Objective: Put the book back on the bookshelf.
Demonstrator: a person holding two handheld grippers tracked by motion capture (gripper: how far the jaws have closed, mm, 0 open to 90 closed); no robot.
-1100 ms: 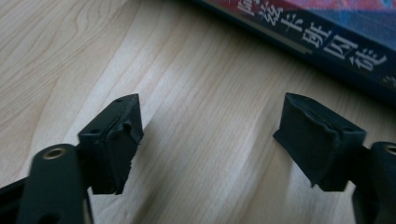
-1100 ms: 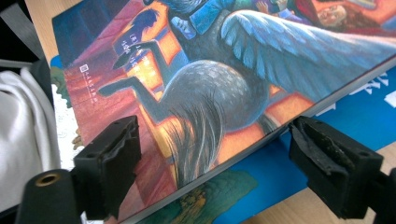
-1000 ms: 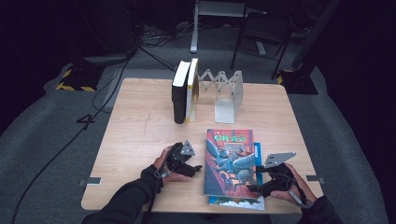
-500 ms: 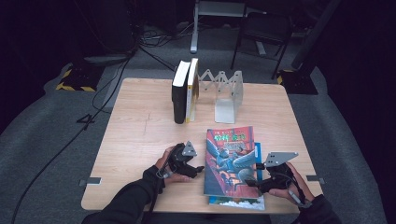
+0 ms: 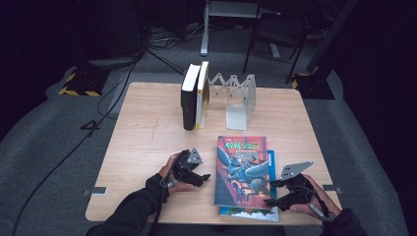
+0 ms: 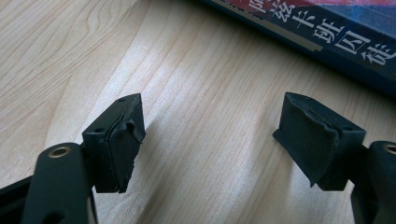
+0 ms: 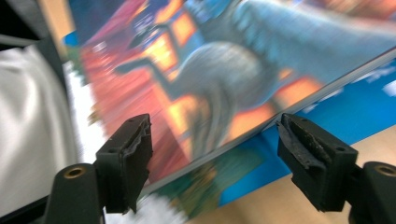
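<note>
Right gripper view looks along open fingers [image 7: 135, 140] at the corner of the top book [image 7: 210, 84], its bright illustrated cover tilting across the frame; the book's lower right edge runs slantwise through the gap between the two pads, with the blue cover of the lower book [image 7: 336, 112] showing beneath it. Those jaws have just been opening again after a brief narrowing, and the pads stand clear of the cover on both sides, so nothing is gripped yet. Seen from the high view, the right gripper [image 5: 275, 192] sits at the near right corner of the two stacked books, pointing left into them, and the top book [image 5: 242, 169] lies flat with its long axis running away from the person, toward the far side of the bench [image 5: 147, 132]. The left gripper [image 5: 204, 178] rests just off the left long edge of the stack, near but not touching it; in the left gripper view its fingers [image 6: 123, 140] are spread wide over bare wood, with the book's spine [image 6: 322, 37] ahead and to the right of them. The right hand is judged the nearer one for a pick, since the book's edge already lies between its pads. Farther off, two upright books [image 5: 194, 96] lean at the left end of the folding book rack [image 5: 233, 96], well apart from the stack.
</note>
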